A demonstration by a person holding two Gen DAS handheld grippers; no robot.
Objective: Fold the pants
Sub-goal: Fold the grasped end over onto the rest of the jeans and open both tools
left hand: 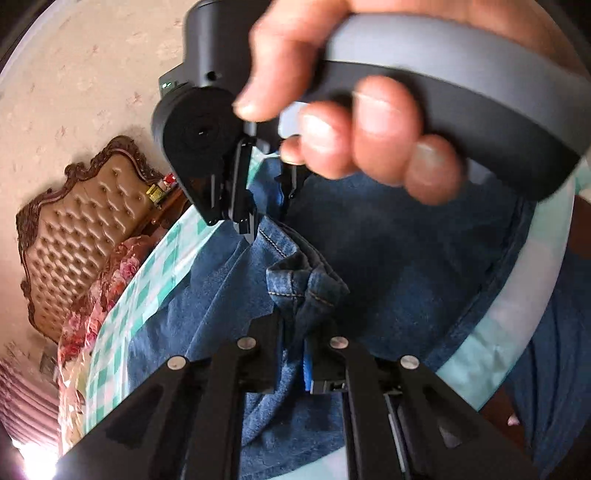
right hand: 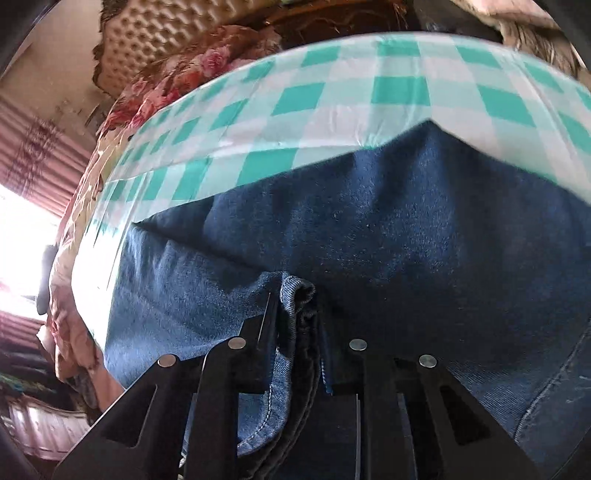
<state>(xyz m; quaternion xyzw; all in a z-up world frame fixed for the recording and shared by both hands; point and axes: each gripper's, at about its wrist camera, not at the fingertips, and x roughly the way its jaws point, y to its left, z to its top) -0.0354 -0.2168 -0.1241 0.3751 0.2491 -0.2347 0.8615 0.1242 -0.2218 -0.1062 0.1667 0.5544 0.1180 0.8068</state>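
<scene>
Blue denim pants (left hand: 388, 266) lie on a green and white checked cloth (left hand: 122, 317). My left gripper (left hand: 295, 328) is shut on a bunched hem of the pants, held a little above the cloth. My right gripper (left hand: 258, 206) shows in the left wrist view, held in a hand just ahead, shut on another edge of the pants. In the right wrist view the right gripper (right hand: 297, 325) is shut on a stitched hem of the pants (right hand: 406, 229), with the denim spreading forward over the checked cloth (right hand: 332, 103).
A tufted brown headboard (left hand: 81, 236) and floral bedding (left hand: 107, 291) lie beyond the cloth's far edge. The headboard (right hand: 159, 33) and floral bedding (right hand: 192, 70) also show in the right wrist view. A bright window (right hand: 22, 243) is at left.
</scene>
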